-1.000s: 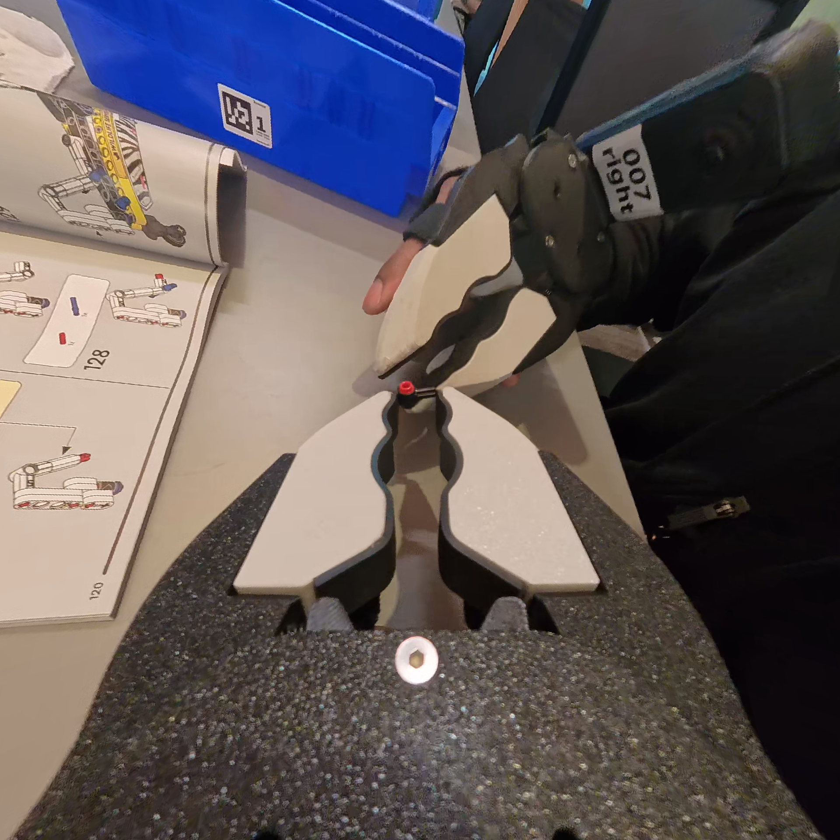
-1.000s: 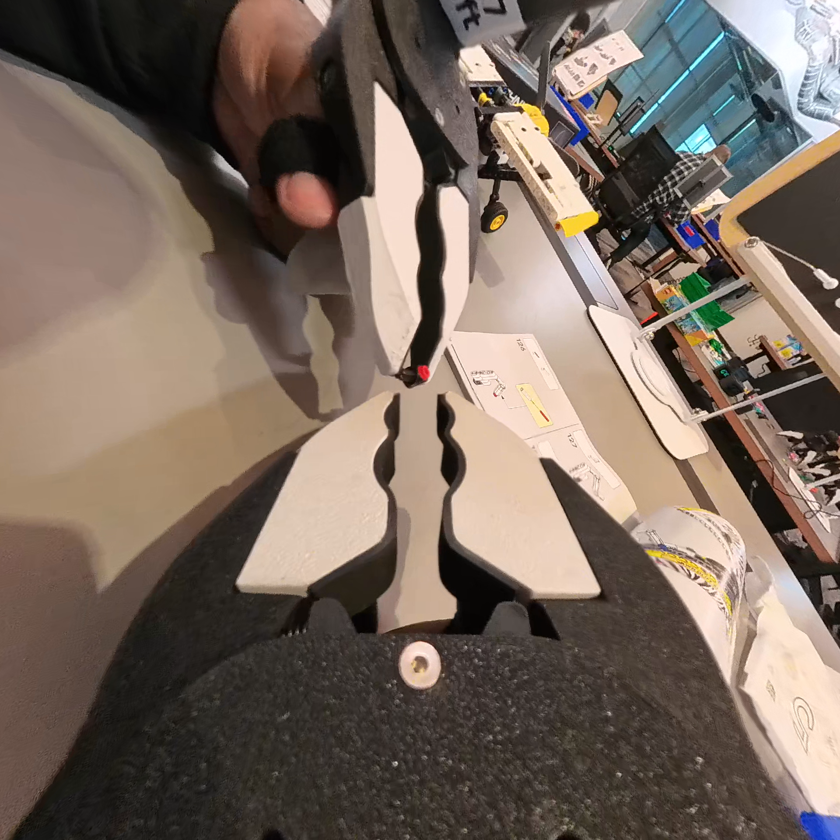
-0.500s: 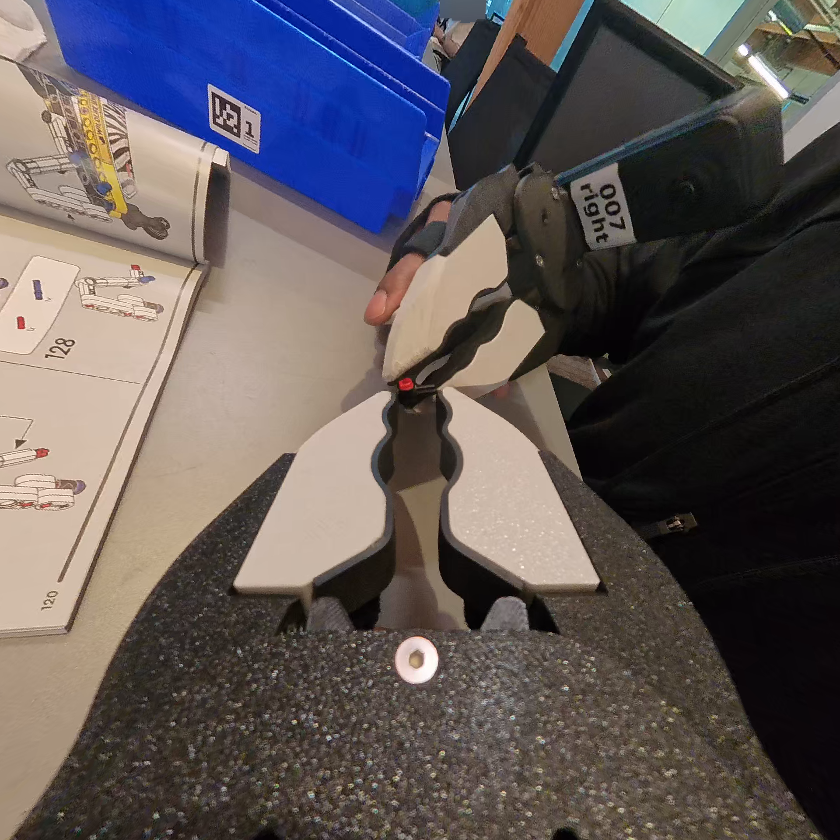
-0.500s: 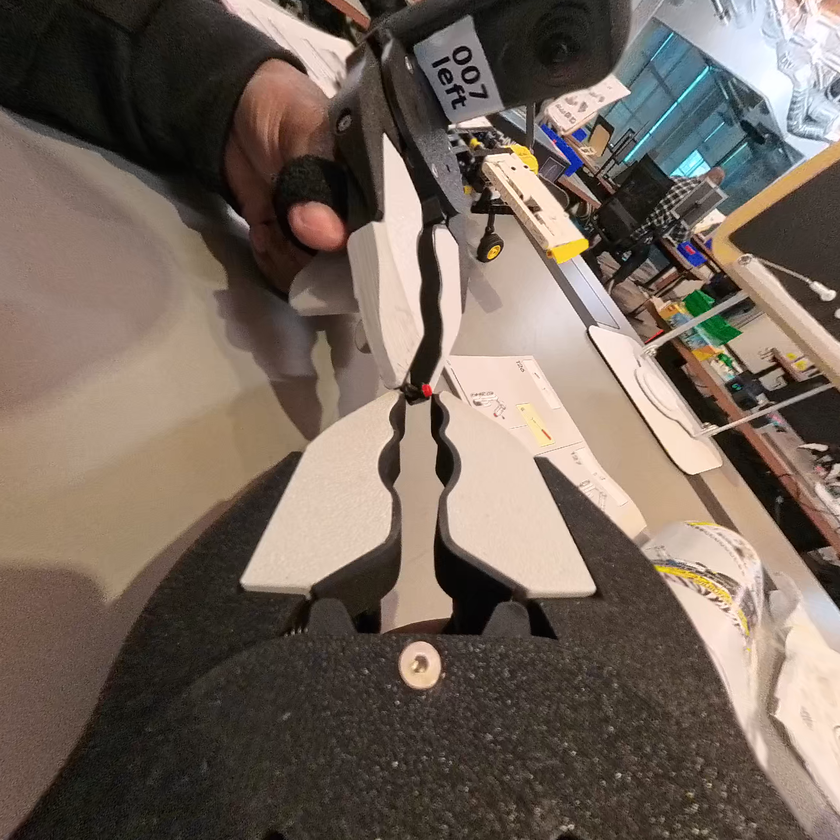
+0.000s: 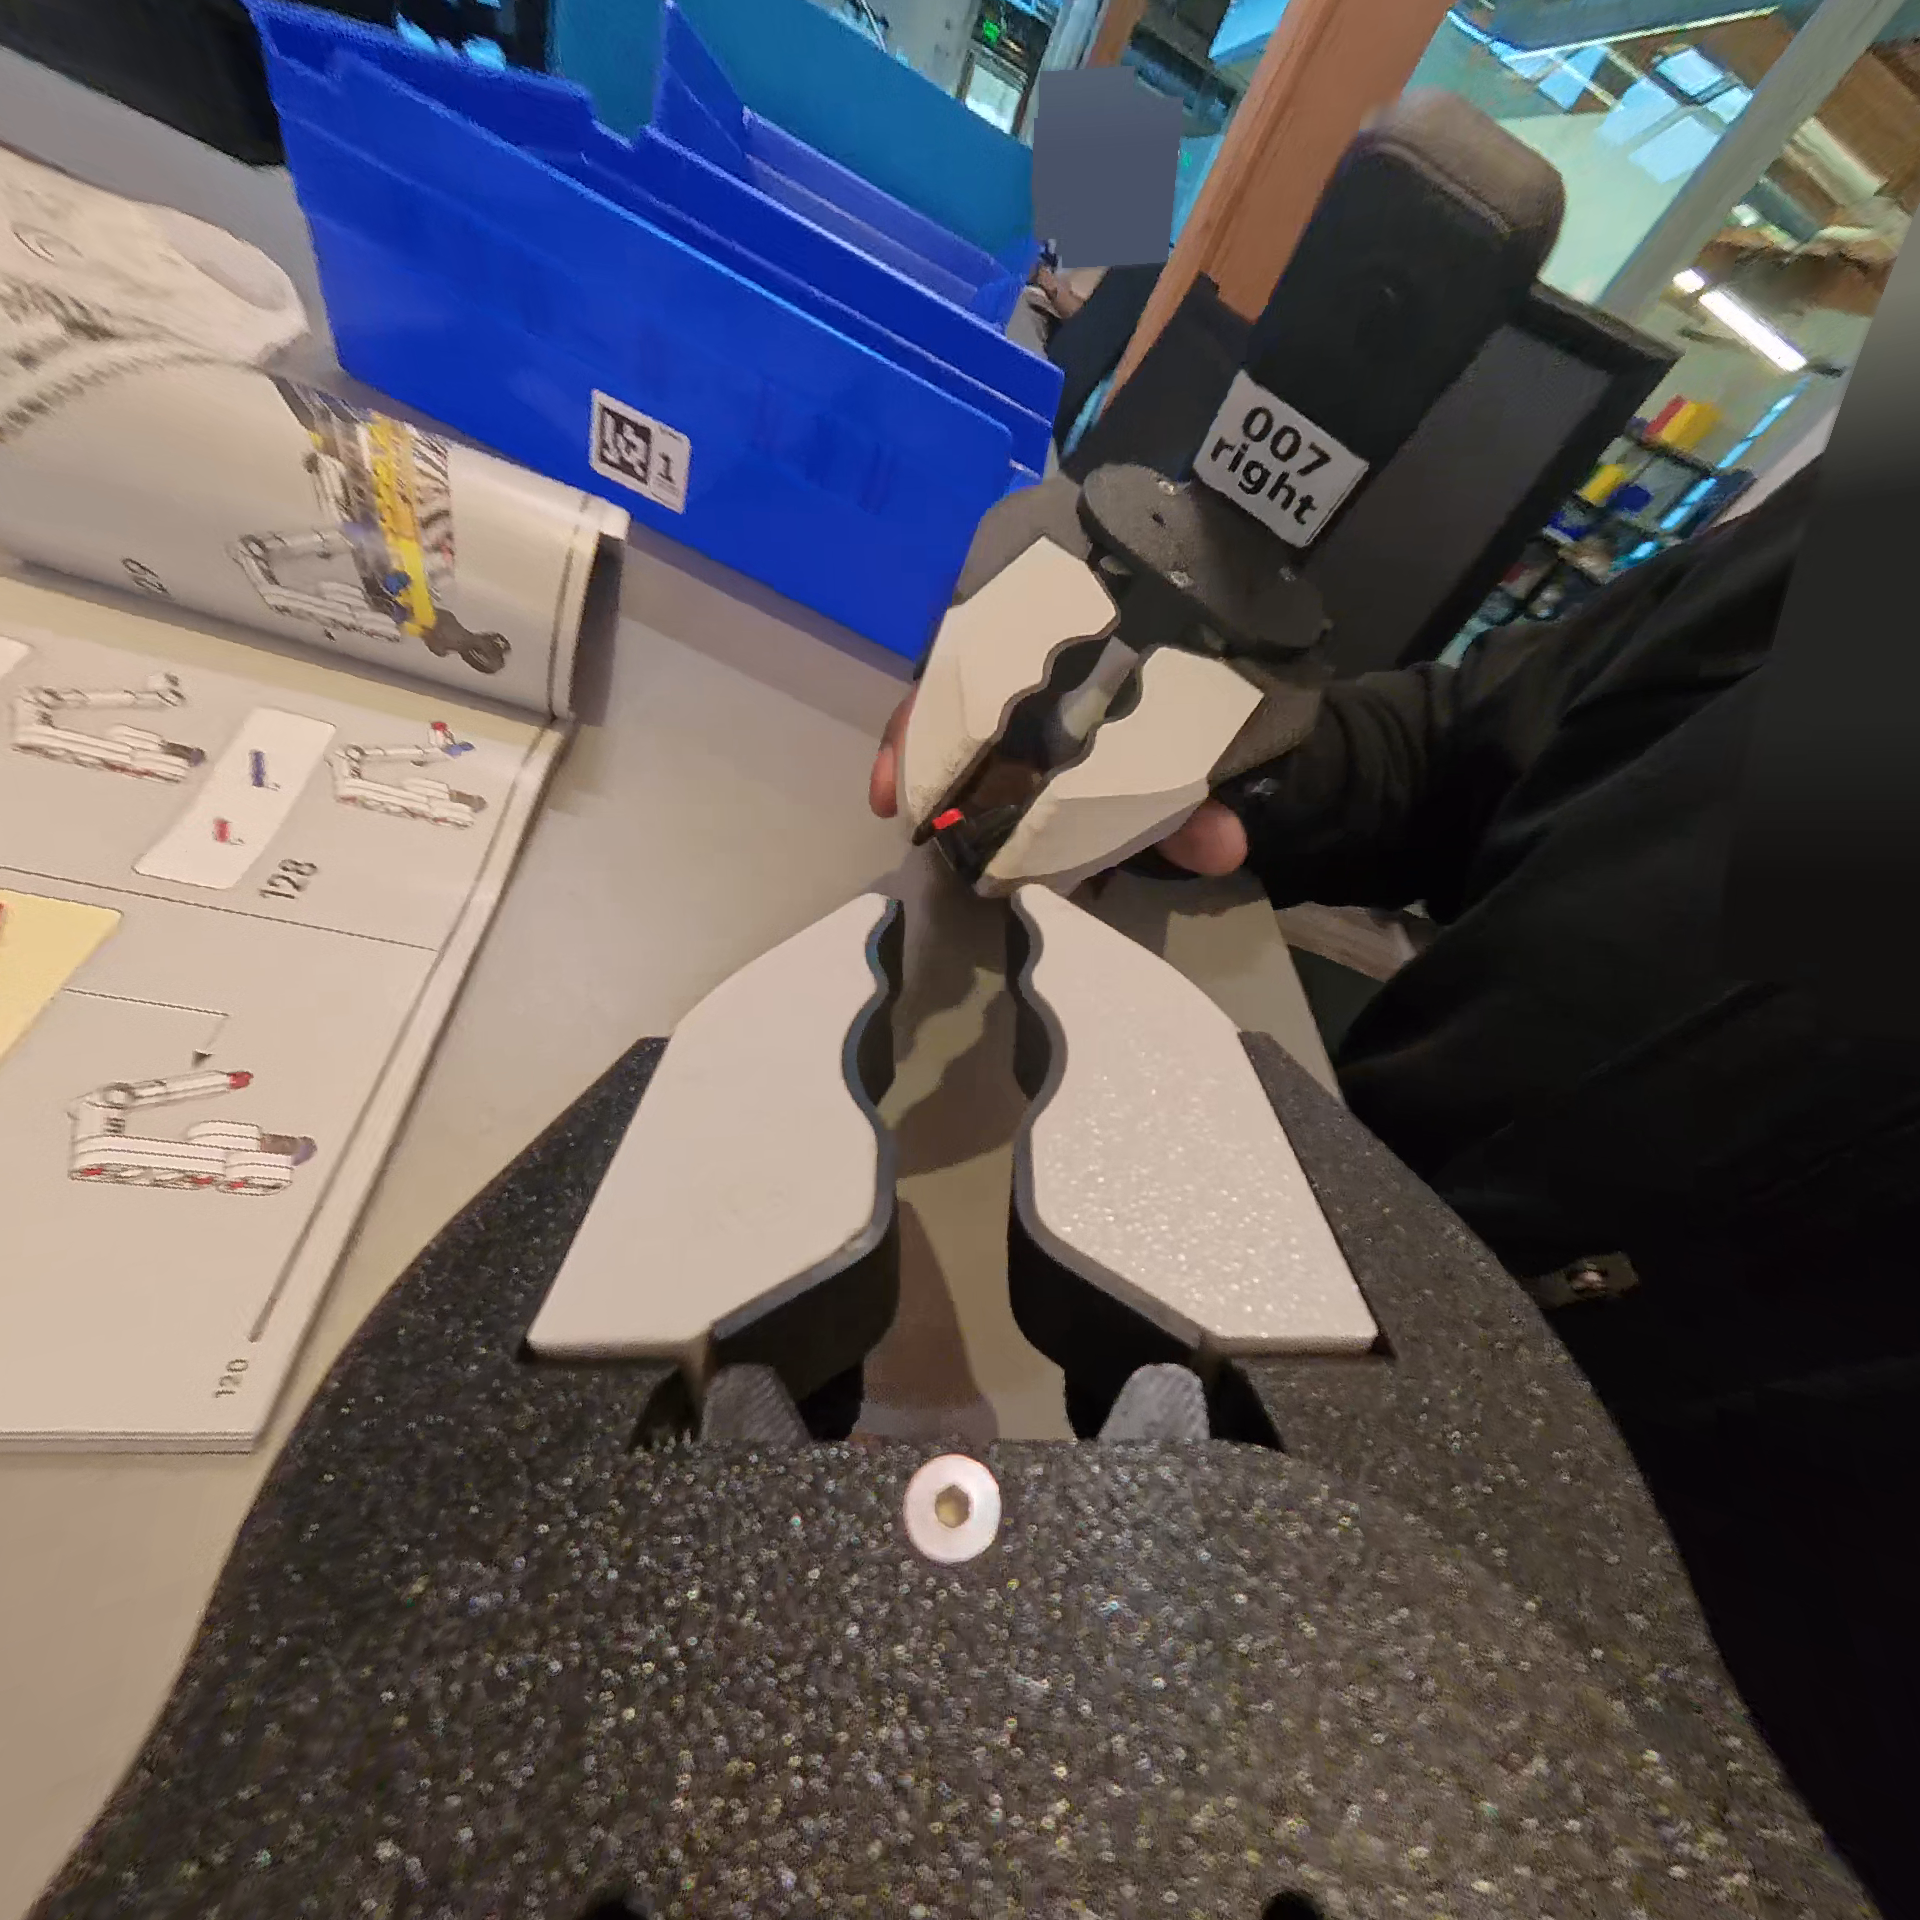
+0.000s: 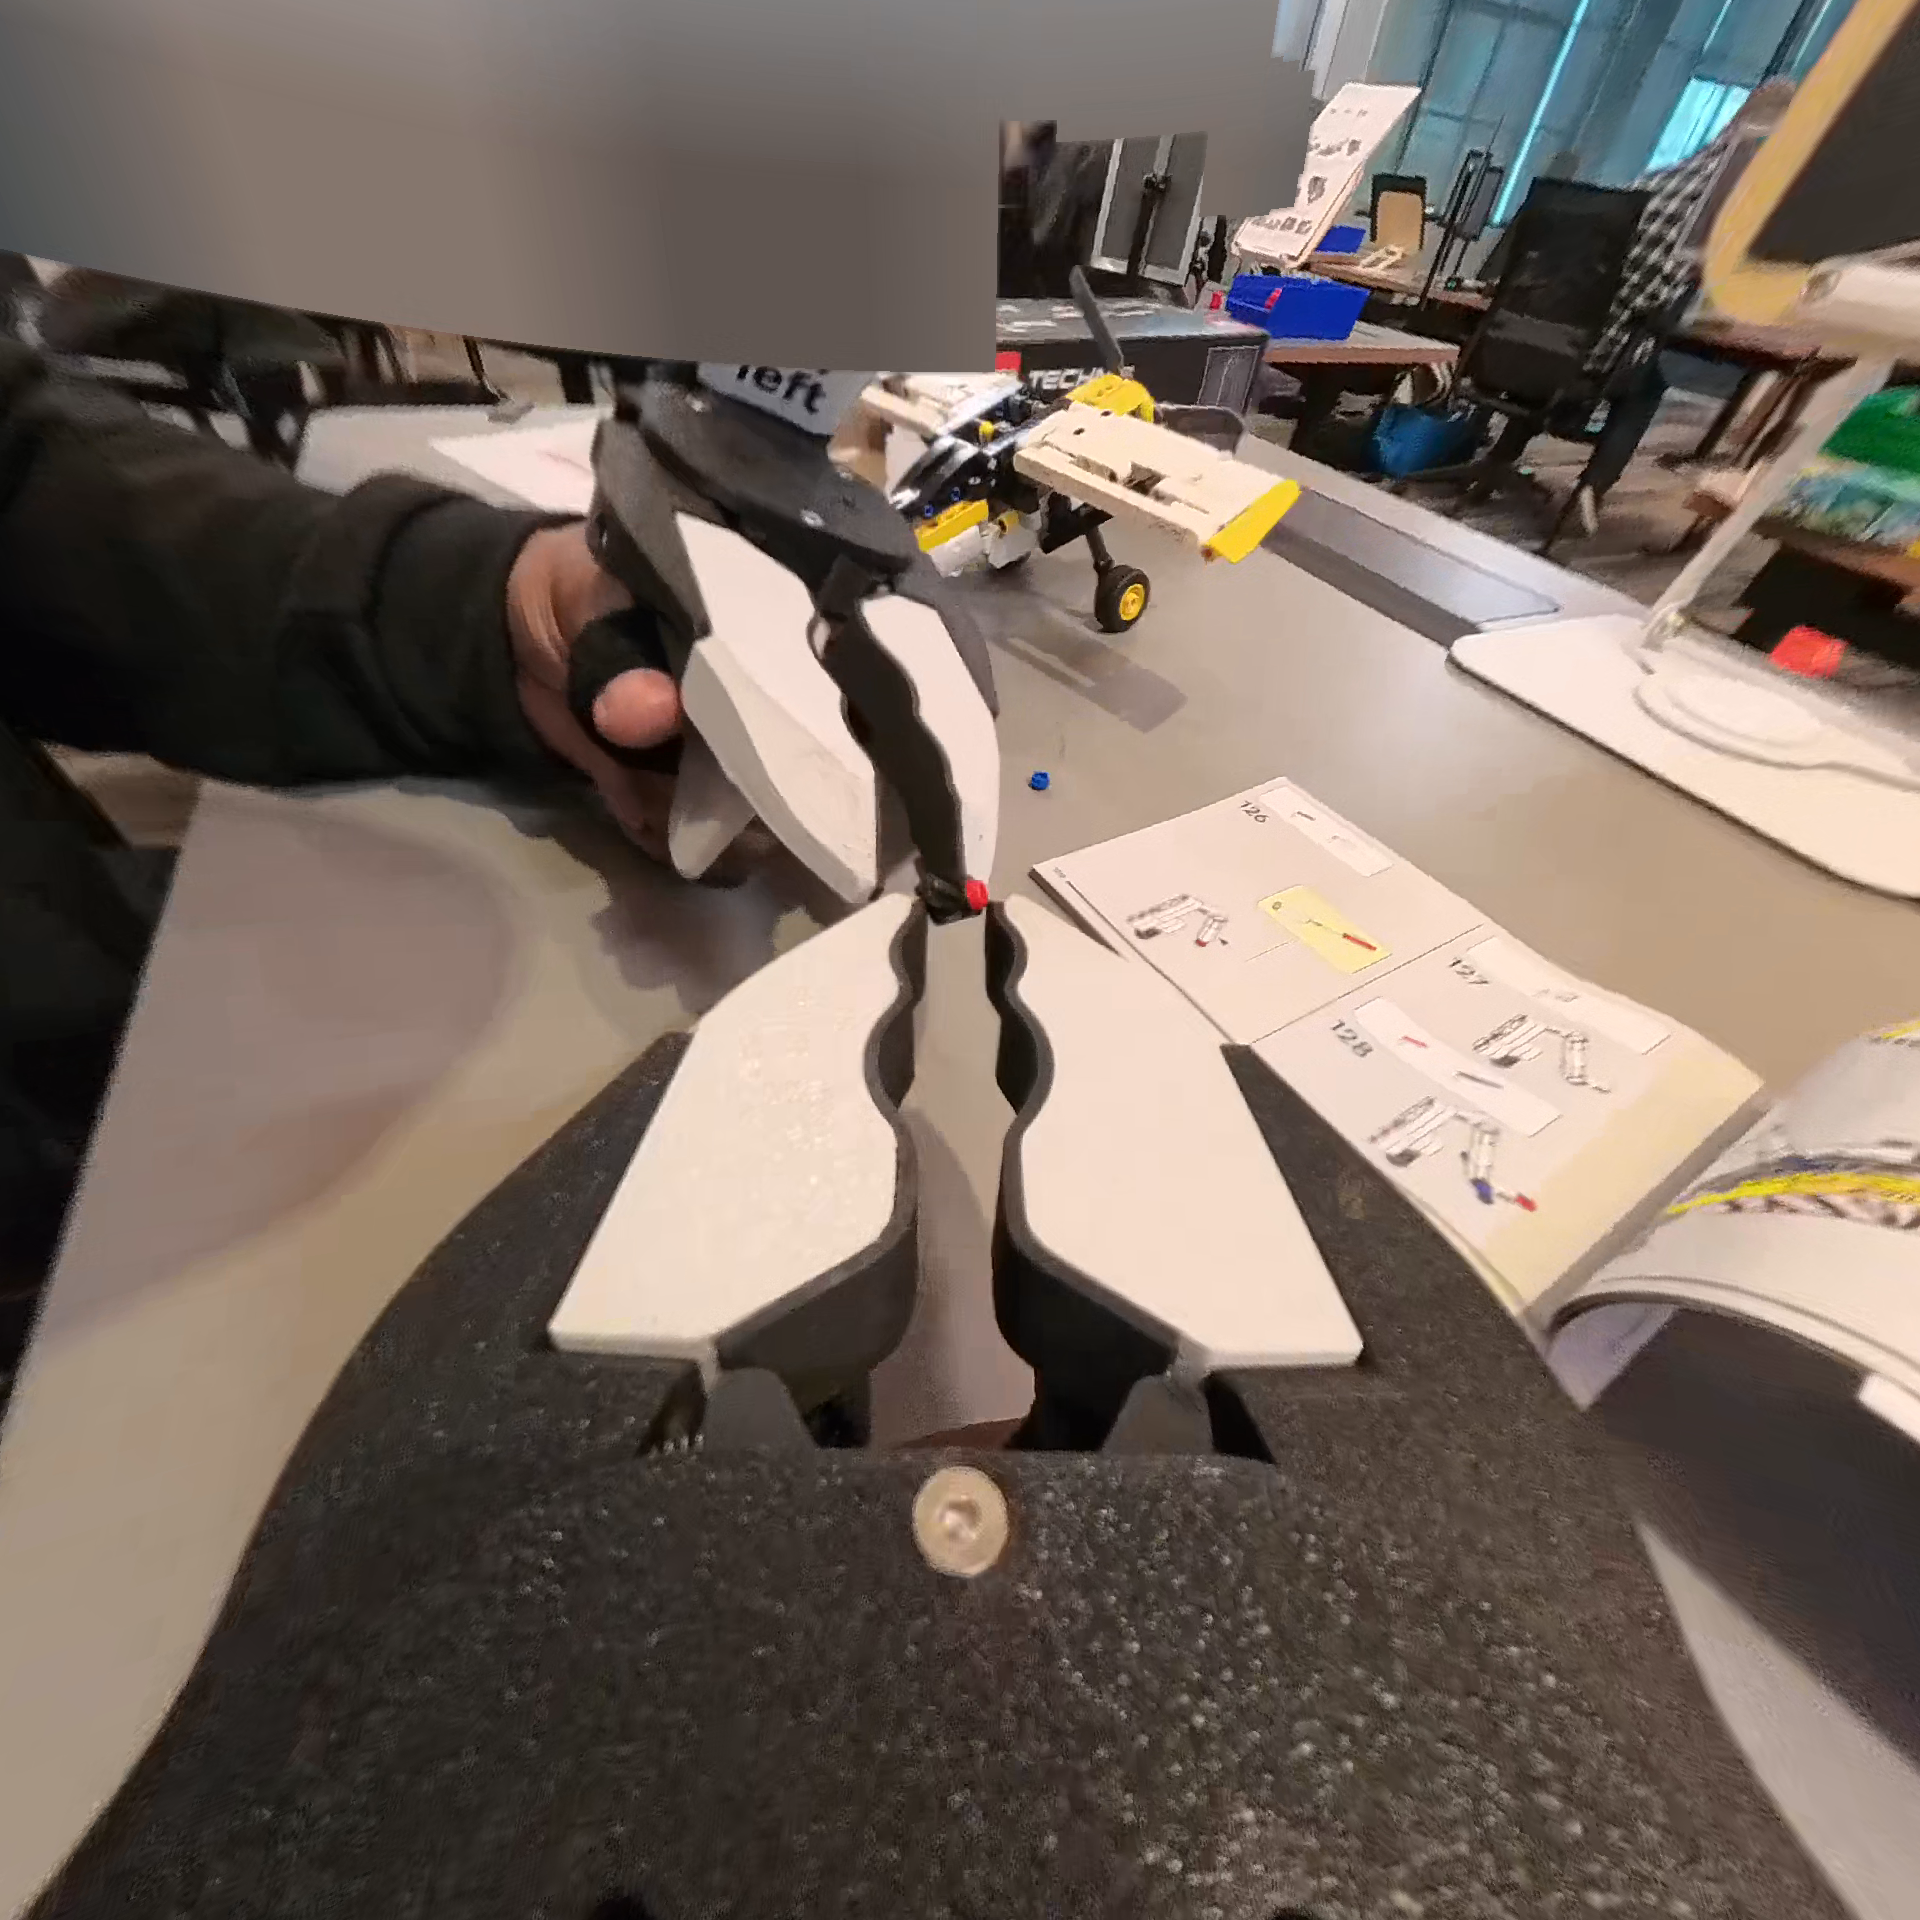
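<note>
One small black piece with a red tip (image 5: 958, 826) sits pinched at the tips of the right gripper (image 5: 971, 844), jaws closed on it. Left gripper (image 5: 951, 914) just below, jaws apart, bare. One open instruction booklet (image 5: 208, 935) left on the bench (image 5: 727, 748); blue bins (image 5: 623, 343) beyond.

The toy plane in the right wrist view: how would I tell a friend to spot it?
Start at the grey table and go past the open booklet to its far side. The toy plane stands there on small wheels with yellow hubs. Its white wing with a yellow tip sets it apart from the flat booklet.
</note>
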`<act>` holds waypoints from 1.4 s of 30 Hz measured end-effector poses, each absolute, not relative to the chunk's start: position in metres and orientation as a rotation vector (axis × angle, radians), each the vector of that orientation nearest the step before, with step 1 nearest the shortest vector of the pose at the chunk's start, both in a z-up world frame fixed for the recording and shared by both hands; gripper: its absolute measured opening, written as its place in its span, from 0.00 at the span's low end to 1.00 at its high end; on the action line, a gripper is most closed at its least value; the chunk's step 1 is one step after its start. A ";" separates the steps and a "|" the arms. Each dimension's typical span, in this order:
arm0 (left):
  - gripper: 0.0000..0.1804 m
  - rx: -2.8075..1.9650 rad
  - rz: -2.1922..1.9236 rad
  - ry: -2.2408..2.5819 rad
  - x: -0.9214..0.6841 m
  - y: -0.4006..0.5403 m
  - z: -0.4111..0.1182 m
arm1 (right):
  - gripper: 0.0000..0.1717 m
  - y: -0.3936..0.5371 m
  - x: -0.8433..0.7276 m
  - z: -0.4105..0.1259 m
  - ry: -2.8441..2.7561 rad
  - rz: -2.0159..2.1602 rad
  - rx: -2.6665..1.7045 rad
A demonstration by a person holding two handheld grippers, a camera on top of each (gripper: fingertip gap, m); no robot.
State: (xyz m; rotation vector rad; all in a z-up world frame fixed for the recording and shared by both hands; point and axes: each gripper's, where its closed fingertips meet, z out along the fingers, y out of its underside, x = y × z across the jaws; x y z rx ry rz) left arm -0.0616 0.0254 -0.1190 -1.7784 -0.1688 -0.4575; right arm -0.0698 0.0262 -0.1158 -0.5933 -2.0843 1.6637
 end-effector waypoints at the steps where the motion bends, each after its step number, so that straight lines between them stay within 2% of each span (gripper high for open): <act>1: 0.10 -1.777 -0.398 -0.154 -0.065 0.026 -0.118 | 0.06 0.026 -0.070 -0.115 -2.090 1.708 -0.645; 12: 0.11 -1.751 0.485 0.314 -0.072 0.026 -0.112 | 0.06 0.021 -0.069 -0.106 -2.094 2.266 -1.181; 20: 0.10 -1.699 0.789 0.493 -0.068 0.028 -0.111 | 0.06 0.016 -0.066 -0.107 -2.107 2.360 -1.276; 29: 0.05 -1.690 0.780 0.494 -0.065 0.026 -0.109 | 0.06 0.011 -0.063 -0.107 -2.138 2.349 -1.251; 42: 0.04 -1.728 0.507 0.391 -0.063 0.026 -0.115 | 0.10 0.022 -0.065 -0.118 -2.223 1.960 -0.909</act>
